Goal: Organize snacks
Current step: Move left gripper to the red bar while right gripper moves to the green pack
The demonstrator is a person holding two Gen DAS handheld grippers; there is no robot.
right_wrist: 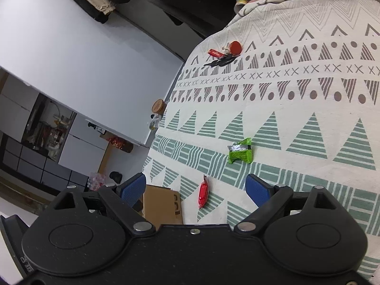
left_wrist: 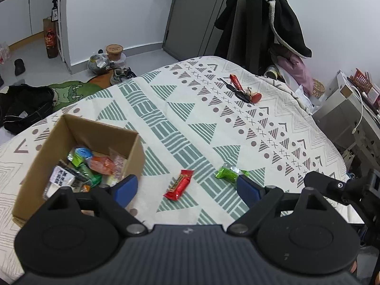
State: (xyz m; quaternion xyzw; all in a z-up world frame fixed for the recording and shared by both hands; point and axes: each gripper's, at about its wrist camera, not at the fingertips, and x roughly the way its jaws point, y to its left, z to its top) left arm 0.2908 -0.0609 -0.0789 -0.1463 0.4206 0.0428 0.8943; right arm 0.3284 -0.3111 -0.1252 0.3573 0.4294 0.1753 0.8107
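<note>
Both the left tool [left_wrist: 186, 188] and right tool [right_wrist: 196, 188] hung apart and empty over the table [left_wrist: 166, 109], where the red snack [left_wrist: 178, 184] and green snack [left_wrist: 229, 173] lay beside the box [left_wrist: 133, 147], apparently awaiting pickup next.

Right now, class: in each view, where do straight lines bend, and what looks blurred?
Left wrist view: the table edge bows and the snacks in the cardboard box look soft. Right wrist view: the white wall's lower edge curves, the scene tilts, and the green packet stays crisp.
</note>
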